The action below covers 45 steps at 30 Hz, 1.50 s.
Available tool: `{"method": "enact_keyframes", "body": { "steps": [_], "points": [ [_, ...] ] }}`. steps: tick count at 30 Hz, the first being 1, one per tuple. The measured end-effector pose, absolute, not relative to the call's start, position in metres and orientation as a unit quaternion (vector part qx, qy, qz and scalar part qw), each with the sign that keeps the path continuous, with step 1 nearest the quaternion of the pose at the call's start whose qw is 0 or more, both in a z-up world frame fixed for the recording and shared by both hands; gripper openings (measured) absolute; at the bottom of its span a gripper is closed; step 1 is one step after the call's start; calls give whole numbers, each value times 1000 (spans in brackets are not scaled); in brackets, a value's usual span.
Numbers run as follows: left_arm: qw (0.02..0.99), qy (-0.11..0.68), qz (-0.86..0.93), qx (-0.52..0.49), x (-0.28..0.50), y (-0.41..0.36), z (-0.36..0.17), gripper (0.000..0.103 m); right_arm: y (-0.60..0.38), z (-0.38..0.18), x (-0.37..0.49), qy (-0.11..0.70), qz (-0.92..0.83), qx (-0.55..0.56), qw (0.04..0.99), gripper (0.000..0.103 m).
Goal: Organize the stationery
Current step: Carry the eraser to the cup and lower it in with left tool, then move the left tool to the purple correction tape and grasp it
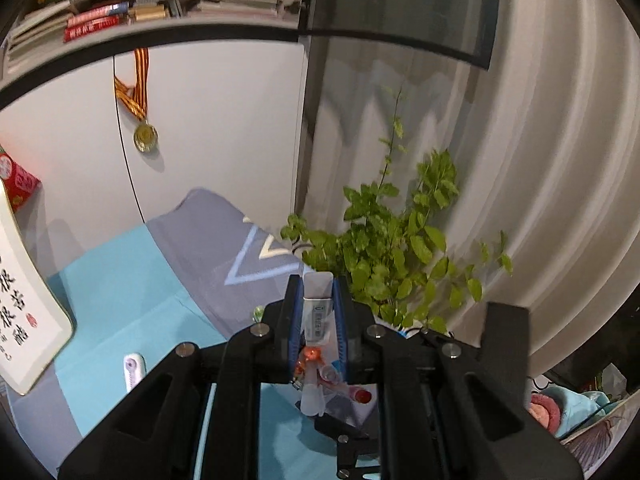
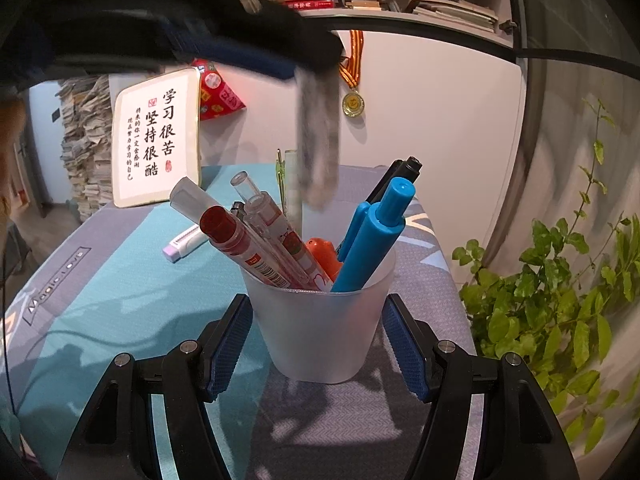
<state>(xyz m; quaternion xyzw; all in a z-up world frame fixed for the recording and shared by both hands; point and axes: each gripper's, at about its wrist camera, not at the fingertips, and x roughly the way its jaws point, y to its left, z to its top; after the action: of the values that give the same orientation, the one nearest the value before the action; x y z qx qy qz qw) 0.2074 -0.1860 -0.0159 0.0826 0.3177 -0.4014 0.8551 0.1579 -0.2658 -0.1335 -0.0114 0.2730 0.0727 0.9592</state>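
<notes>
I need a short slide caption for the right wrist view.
Right tongs grip a frosted cup of pens while left tongs carry another item above.

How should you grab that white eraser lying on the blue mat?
Take the white eraser across its two long sides, near the middle, coming down from above. It lies flat on the mat, long and narrow, with bare mat around it, so fingers can probably slip down either side. Its purple end looks too short to pinch well.

Left tool [image 1: 316, 296] — jaws nearly closed, blue pads clamped on a slim whitish item, raised and angled downward. Right tool [image 2: 316, 344] — jaws spread wide, pads [image 2: 224, 348] flanking a cup's sides, angled downward.
</notes>
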Motion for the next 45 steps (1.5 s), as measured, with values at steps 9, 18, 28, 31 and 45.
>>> {"method": "enact_keyframes", "body": {
  "steps": [9,18,28,31,45],
  "points": [
    [848,337,-402,80,208,-187,-26,14,-266,-134,157,273,73,-10,959,68],
    [840,352,-408,67,209,-184,-28,13,-265,-134,157,272,72,-15,960,68],
    [857,328,-393,60,198,-157,-15,26,-266,-135,157,272,72,-14,959,68],
    [871,321,-367,64,201,-142,-15,34,-266,-135,157,272,71,-15,959,68],
    [900,375,-213,56,243,-56,-76,53,-264,-135,157,273,69,-19,959,68]
  ]
}}
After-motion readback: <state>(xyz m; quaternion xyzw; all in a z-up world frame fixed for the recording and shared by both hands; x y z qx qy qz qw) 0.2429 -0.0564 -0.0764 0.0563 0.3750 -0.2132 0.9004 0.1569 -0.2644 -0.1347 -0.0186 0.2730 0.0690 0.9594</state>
